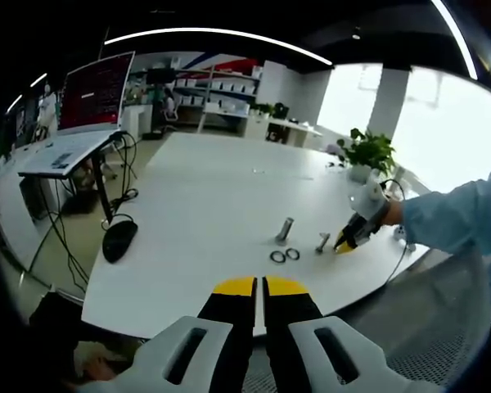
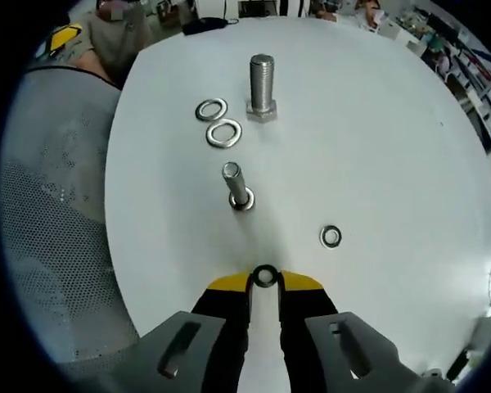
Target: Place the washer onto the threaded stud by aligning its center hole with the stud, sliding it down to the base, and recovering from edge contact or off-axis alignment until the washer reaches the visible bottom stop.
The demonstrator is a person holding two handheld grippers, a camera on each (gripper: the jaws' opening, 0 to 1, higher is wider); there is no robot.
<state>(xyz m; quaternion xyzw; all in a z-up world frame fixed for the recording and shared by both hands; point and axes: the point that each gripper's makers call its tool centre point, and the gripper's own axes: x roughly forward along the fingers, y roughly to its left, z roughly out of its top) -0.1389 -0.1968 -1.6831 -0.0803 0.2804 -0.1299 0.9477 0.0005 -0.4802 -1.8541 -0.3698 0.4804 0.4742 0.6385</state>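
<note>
In the right gripper view my right gripper [image 2: 265, 278] is shut on a small dark washer [image 2: 265, 275], pinched edge-on at its yellow tips. Just ahead of it a short threaded stud [image 2: 236, 186] stands upright on the white table [image 2: 376, 139], its shaft bare. The washer sits apart from the stud, short of it. From the left gripper view the right gripper [image 1: 346, 243] rests low beside the stud [image 1: 323, 242], held by a person in a blue sleeve [image 1: 450, 217]. My left gripper [image 1: 258, 284] is shut on nothing, back over the table's near edge.
A larger bolt [image 2: 262, 86] stands farther on, with two big washers [image 2: 218, 123] beside it and a small loose washer [image 2: 331, 237] to the right. A mesh chair [image 2: 57, 246] is at the table edge. A mouse [image 1: 119, 240], monitor [image 1: 96, 92] and potted plant [image 1: 368, 155] are around.
</note>
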